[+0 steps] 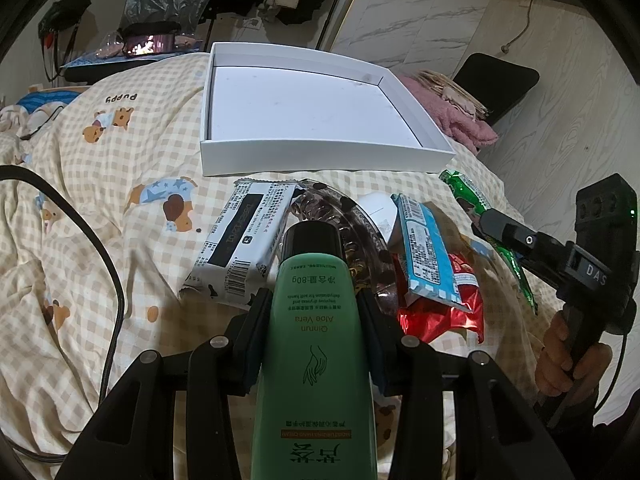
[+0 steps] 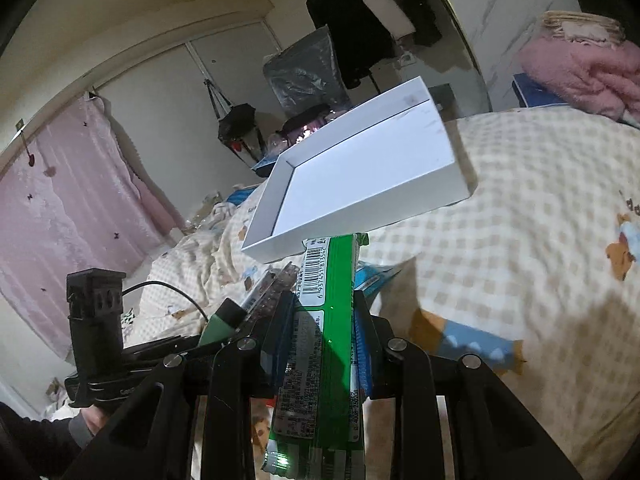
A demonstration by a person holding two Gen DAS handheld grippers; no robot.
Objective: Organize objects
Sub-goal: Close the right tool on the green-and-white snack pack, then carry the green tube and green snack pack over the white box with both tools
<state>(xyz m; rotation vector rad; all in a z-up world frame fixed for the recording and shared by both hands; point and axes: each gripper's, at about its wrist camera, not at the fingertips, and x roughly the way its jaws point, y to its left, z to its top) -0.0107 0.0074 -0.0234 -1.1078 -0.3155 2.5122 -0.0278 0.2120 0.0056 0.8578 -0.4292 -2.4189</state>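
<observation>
While the green plastic hand-cream tube (image 1: 310,312) is clamped in the left gripper (image 1: 312,320) and the green foil snack packet (image 2: 328,320) in the right gripper (image 2: 324,332), the shallow white cardboard box (image 1: 320,158) could be overshot, since the packet is held by 1 thin edge.

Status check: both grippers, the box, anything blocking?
Left gripper shut on green hand-cream tube. Right gripper shut on green snack packet. White shallow cardboard box ahead, nothing inside, path clear.

A green hand-cream tube (image 1: 316,320), black cap forward, and a green snack packet (image 2: 328,344) face an empty white tray (image 1: 320,160).
</observation>
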